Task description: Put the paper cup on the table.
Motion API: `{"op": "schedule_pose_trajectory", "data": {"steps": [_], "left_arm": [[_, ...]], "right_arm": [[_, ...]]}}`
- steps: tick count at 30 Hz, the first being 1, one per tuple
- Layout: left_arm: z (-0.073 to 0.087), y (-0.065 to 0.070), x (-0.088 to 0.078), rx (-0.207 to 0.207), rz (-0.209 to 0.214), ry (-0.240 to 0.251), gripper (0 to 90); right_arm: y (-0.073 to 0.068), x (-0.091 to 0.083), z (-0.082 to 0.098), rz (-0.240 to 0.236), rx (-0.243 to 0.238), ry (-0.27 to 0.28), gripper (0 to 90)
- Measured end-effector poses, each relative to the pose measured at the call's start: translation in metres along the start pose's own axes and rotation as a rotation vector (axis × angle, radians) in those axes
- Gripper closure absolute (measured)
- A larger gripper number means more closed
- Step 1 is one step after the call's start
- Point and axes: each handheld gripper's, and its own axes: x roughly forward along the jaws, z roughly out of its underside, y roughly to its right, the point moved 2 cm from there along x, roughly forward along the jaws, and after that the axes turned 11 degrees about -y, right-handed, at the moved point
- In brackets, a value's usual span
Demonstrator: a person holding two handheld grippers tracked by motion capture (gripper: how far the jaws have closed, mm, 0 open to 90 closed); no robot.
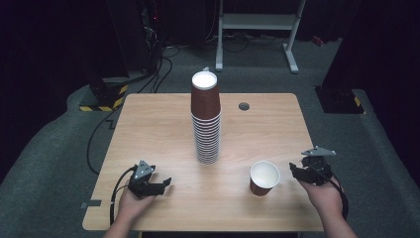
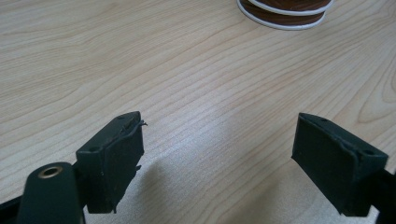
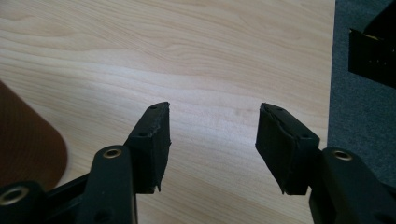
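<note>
With one cup (image 1: 264,178) standing free at lower right of the tabletop (image 1: 158,129), clear of the stack (image 1: 206,119) at centre, both your left gripper (image 1: 157,184) and right gripper (image 1: 301,171) have jaws released and empty, so further unstacking appears to remain.

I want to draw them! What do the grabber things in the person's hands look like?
The left gripper and the right gripper are both black, each topped with a grey three-cornered plate. A black cable trails from each. Up close, the jaws end in chunky black pads, slightly frayed at the edges, on arms with brass-ringed screw holes.
</note>
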Motion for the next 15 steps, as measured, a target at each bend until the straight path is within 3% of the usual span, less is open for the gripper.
{"op": "schedule_pose_trajectory", "data": {"steps": [6,11,15], "left_arm": [[0.0,0.0,0.001,0.0,0.005,-0.01,17.0],[-0.003,0.001,0.008,0.004,-0.022,-0.103,15.4],[-0.003,0.001,0.008,-0.001,-0.023,-0.104,14.8]], "right_arm": [[0.002,0.027,0.022,-0.001,0.051,0.041,37.5],[0.0,0.046,0.038,-0.005,0.081,0.074,30.4],[-0.003,0.052,0.046,-0.022,0.104,0.093,26.7]]}}
